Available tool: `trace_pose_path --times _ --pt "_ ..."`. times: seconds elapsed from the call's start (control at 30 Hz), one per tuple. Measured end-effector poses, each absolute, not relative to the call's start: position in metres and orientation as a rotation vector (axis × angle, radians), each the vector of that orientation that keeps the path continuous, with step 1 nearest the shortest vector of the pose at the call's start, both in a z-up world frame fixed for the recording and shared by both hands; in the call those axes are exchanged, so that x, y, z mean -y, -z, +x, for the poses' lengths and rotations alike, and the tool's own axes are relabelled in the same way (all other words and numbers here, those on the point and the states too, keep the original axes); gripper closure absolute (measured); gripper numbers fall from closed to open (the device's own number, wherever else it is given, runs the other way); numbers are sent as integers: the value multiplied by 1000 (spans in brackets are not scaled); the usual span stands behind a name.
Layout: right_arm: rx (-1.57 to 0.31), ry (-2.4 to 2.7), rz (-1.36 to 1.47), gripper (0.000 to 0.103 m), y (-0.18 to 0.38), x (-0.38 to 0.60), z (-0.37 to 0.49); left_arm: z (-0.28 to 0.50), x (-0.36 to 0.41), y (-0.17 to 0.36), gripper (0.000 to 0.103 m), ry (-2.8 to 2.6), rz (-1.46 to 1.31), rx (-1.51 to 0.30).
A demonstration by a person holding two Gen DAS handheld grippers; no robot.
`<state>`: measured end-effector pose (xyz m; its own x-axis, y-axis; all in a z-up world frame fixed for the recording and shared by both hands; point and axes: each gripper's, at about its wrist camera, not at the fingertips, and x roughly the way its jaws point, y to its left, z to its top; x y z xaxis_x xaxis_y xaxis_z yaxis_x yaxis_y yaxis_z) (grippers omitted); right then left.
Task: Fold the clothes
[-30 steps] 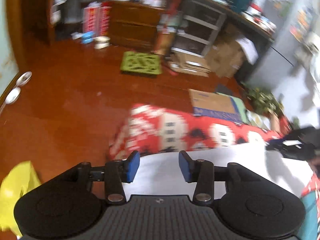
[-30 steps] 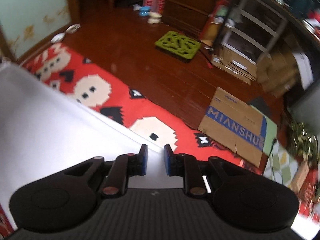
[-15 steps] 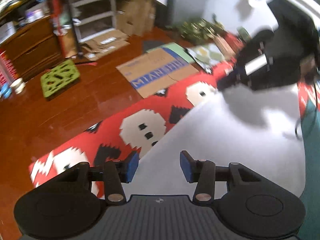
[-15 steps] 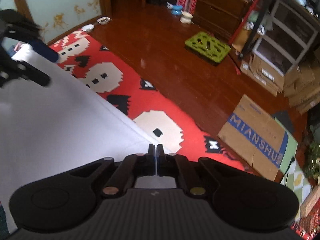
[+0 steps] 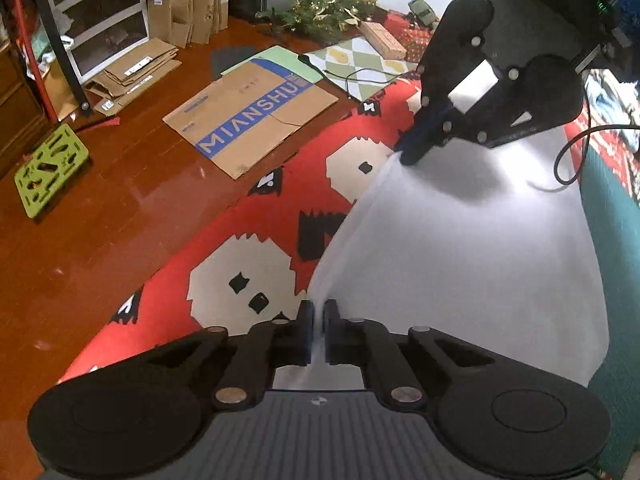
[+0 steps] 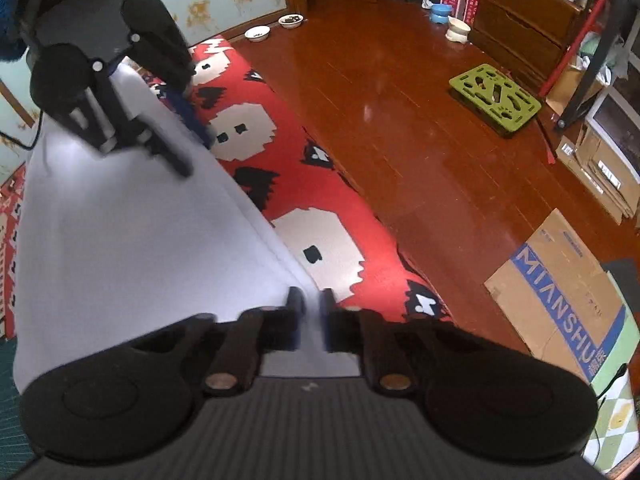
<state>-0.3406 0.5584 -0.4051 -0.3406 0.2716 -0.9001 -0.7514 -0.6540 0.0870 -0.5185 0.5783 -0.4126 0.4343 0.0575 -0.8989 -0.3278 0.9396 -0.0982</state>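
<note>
Two grippers pinch the same pale garment along one edge. At the left gripper (image 5: pixel 316 330) the jaws have just closed and stand narrow, a thin ridge of the white cloth (image 5: pixel 460 248) pressed between the blue pads. At the right gripper (image 6: pixel 310 318) the jaws are likewise drawn tight on a fold of that edge, which rises as a slim white crest between the fingers. From each pinch the cloth runs outward smooth and flat, plain white with a faint bluish cast, no print or seam detail showing; its gripped edge runs in a taut line from one gripper to the other. It lies on a red blanket (image 5: pixel 248 248) patterned with blocky cream and black shapes, along the blanket's edge nearest the wooden floor (image 6: pixel 420 120). Beyond that edge, well apart, a flattened cardboard box (image 5: pixel 256 116) and a green perforated mat (image 6: pixel 494 98) rest on the floor
</note>
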Motion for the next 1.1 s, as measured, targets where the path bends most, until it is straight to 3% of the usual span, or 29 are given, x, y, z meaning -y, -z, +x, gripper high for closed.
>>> trace_pose_path --times 0.13,0.27,0.3,0.33,0.4,0.5,0.6,0.73,0.87,1.1 --pt "-605 -2002 -1203 101 396 -550 -346 -522 -576 397 98 -272 -217 -1070" --pt "-612 -1966 -1133 101 389 -558 -337 -515 -585 414 97 -315 -228 -1095" --pt "-609 -1956 -1131 101 393 -561 -336 -513 -585 417 96 -319 -231 -1103" --pt "-617 -1947 -1136 101 397 -564 -337 -514 -582 416 88 -343 -217 -1091" --pt "-638 -1929 -1149 96 407 -567 -339 -520 -579 410 78 -385 -227 -1077" --pt "-644 -1872 -1066 82 398 -562 -333 -536 -576 398 78 -438 -258 -1048" --pt "-669 -1826 -974 81 379 -543 -324 -559 -561 380 78 -487 -300 -1007" --pt "-730 -1754 -858 70 350 -492 -323 -588 -517 356 78 -519 -363 -932" --pt "-856 -1664 -725 69 334 -422 -337 -609 -457 344 78 -509 -453 -873" --pt "-1054 -1643 -660 69 352 -310 -394 -623 -377 373 78 -514 -552 -917"
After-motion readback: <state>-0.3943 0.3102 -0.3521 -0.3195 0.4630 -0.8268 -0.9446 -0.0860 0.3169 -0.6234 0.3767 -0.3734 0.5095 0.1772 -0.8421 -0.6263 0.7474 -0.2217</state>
